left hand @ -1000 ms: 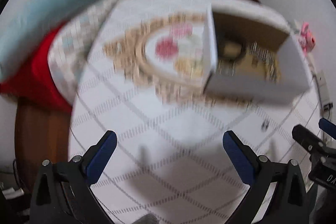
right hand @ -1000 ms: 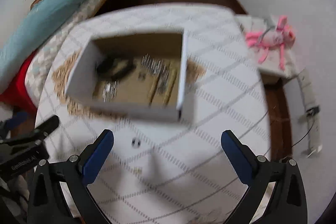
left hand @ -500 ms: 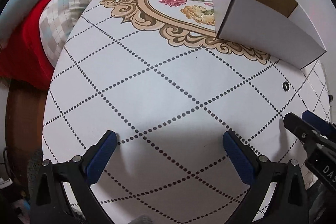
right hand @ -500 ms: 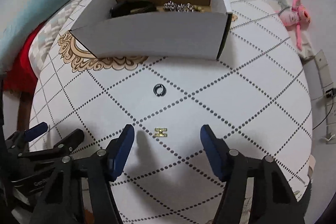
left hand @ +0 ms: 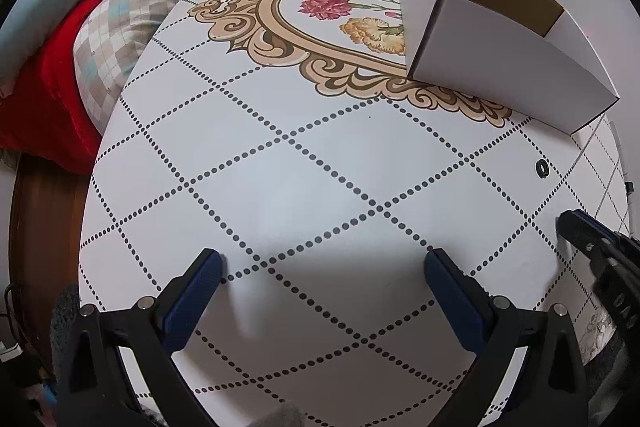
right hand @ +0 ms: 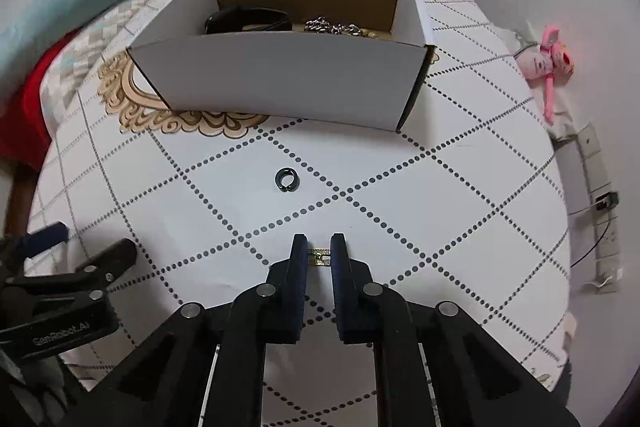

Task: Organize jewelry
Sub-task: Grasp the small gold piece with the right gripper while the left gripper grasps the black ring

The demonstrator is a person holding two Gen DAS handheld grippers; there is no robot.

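Observation:
A small gold ring [right hand: 319, 257] lies on the table between the blue pads of my right gripper [right hand: 319, 251], which is closed on it. A black ring [right hand: 285, 180] lies on the table farther ahead; it also shows in the left wrist view [left hand: 542, 167]. A white cardboard box [right hand: 280, 79] stands beyond it and holds a black band [right hand: 248, 20] and a silver chain [right hand: 334, 27]. My left gripper [left hand: 322, 279] is open and empty, low over the table's near left part. The box [left hand: 508, 67] is at its upper right.
The round table [left hand: 280, 167] has a dotted diamond pattern and a floral medallion [left hand: 332, 7]. A bed with red and blue covers [left hand: 60, 47] lies left. A pink plush toy [right hand: 550, 61] sits at the right by the wall. The right gripper's tip [left hand: 592, 239] shows at the left view's right edge.
Both grippers came down toward the table. My right gripper narrowed from wide open and closed around the gold ring. My left gripper stayed open.

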